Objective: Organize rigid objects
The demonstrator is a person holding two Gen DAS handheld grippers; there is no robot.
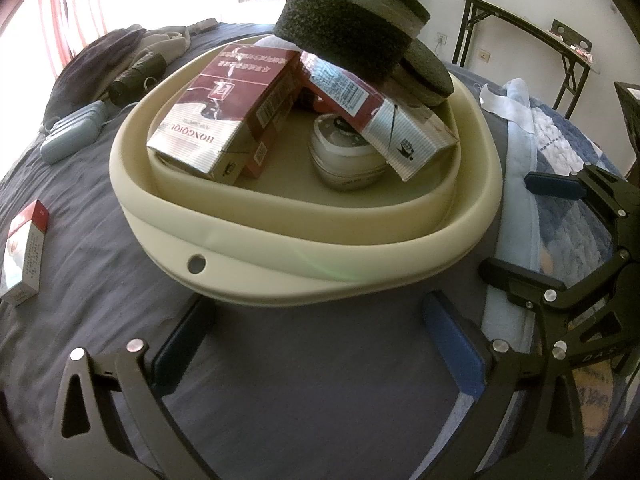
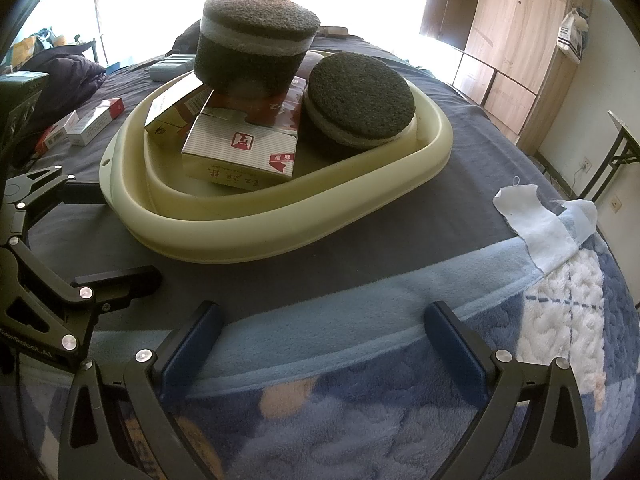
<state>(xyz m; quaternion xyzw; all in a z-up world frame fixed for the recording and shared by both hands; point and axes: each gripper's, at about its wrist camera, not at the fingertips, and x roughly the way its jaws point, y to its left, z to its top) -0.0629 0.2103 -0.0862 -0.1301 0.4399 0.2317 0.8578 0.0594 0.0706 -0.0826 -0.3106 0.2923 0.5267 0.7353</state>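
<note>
A cream basin (image 1: 280, 240) (image 2: 280, 216) sits on the dark bedsheet. It holds red-and-white boxes (image 1: 224, 112) (image 2: 240, 152), a white round jar (image 1: 344, 156), a thick dark foam disc (image 1: 348, 24) (image 2: 256, 44) on top of the boxes, and a thinner foam disc (image 1: 424, 68) (image 2: 360, 96) leaning on the rim. My left gripper (image 1: 320, 344) (image 2: 100, 236) is open just in front of the basin, holding nothing. My right gripper (image 2: 324, 340) (image 1: 528, 232) is open and empty over the blue blanket, to the basin's right. More red-and-white boxes (image 1: 24, 256) (image 2: 92, 120) lie loose on the sheet.
A light blue case (image 1: 72, 132), a folded dark umbrella (image 1: 136, 76) and clothes lie behind the basin. A white cloth (image 2: 536, 216) rests on the fleece blanket (image 2: 400, 400). A folding table (image 1: 520, 28) and a wooden wardrobe (image 2: 512, 40) stand beyond the bed.
</note>
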